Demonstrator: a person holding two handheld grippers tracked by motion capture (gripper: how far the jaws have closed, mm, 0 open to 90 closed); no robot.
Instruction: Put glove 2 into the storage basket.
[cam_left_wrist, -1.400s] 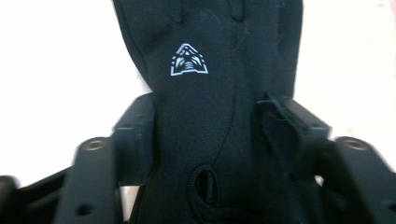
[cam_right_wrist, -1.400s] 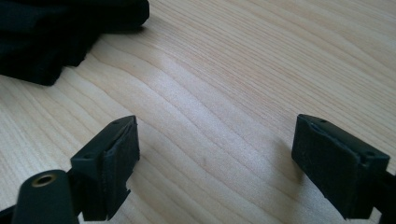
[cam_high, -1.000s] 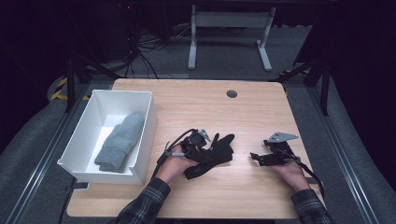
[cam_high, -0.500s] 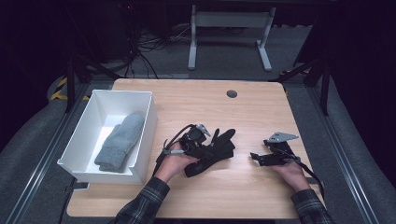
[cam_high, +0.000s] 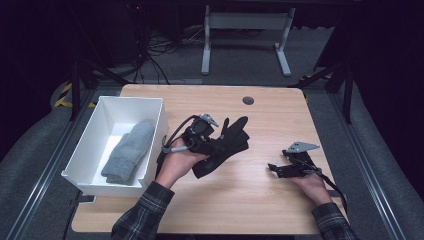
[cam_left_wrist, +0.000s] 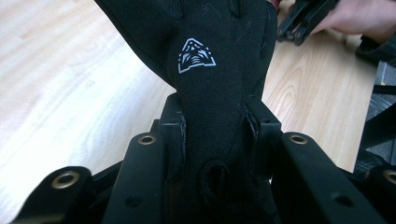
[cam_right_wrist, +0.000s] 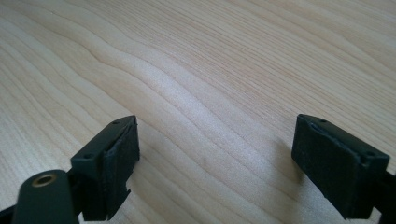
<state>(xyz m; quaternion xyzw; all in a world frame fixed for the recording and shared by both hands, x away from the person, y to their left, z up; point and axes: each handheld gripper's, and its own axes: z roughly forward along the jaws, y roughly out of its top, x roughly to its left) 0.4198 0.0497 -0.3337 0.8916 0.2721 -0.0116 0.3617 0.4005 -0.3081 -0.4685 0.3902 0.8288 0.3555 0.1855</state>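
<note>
Two fingers (cam_left_wrist: 175, 135) clamped on black glove (cam_left_wrist: 210, 70).

bin: white (cam_high: 156, 131), table's left | grey mitten (cam_high: 127, 156) inside; table: wooden (cam_high: 280, 112)

In the left tool view, the black glove (cam_left_wrist: 219, 70) is cut off by the top edge, its fingers out of frame. Its cuff end is hidden between the left tool (cam_left_wrist: 215, 135) pads. In the high view, the white bin (cam_high: 150, 145) wall hides the lower end of the grey mitten (cam_high: 127, 152). The glove's logo (cam_left_wrist: 196, 56) detail is too small to read.
</note>
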